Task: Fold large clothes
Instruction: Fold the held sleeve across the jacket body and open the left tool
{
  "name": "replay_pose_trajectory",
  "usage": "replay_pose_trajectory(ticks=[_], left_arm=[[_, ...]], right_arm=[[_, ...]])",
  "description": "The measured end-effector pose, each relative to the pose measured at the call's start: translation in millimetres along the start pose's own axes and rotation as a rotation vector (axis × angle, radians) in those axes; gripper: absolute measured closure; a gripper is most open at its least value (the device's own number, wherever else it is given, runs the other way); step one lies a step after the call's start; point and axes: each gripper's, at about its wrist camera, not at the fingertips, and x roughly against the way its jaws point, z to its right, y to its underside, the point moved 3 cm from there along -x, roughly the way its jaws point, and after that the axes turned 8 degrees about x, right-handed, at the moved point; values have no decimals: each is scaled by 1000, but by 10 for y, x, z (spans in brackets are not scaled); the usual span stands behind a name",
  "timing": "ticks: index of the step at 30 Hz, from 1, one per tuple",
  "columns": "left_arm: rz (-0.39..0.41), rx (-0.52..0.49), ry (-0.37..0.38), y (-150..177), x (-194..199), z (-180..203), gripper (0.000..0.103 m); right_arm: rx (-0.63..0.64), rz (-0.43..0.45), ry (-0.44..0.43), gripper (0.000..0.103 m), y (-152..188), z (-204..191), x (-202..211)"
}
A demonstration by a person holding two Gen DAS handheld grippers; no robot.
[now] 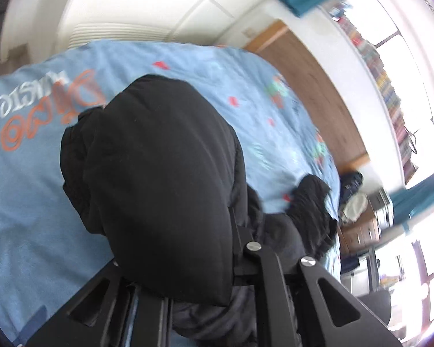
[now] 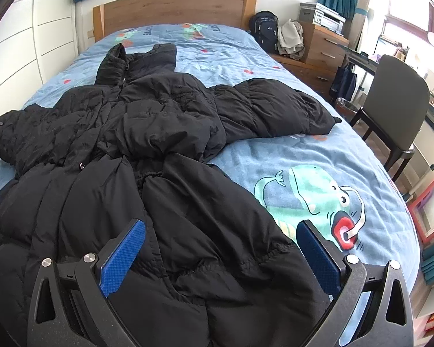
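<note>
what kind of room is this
Most likely a bedroom: a bed with a wooden headboard, a black coat spread on it, and a drawer unit beside it.

Left wrist view tilted, pressed against black coat [image 1: 159, 173], right wrist view above it, both facing bed [image 2: 318, 156]

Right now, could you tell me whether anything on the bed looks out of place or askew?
The black puffer coat lies rumpled and unfolded across the blue bedspread, one sleeve flung out sideways. The left claw is shut on a bunched fold of it; the right claw hangs open over the hem. Nothing looks damaged.
</note>
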Motion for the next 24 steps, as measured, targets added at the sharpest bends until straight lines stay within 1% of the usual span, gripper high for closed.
replay_pose_trajectory(ticks=[3,6,8,11,13,15,18,20,21,24], left_arm=[[-27,-91,62,198,69,482,92],[-69,-177,114,518,92,965,92],[-110,-244,138,795,63,1265,92],[-180,-329,145,1255,-50,1633,92],[-227,-379,134,1568,-164,1792,92],[-272,-427,118,1869,-279,1900,92],[-327,-498,74,2326,-434,1991,90],[-358,-524,40,2546,-554,2003,85],[-371,-532,29,2636,-612,1990,84],[-414,-547,10,2905,-659,1889,72]], right_arm=[[-15,17,-3,1,14,65,68],[-40,35,-5,1,45,166,147],[-57,44,-6,1,73,234,193],[-78,54,-7,1,125,343,258],[-91,60,-6,1,161,416,298],[-104,65,-4,1,195,489,330],[-127,68,-1,1,248,607,373],[-141,68,2,1,289,679,391],[-146,67,2,1,302,699,393],[-162,62,4,1,359,771,406]])
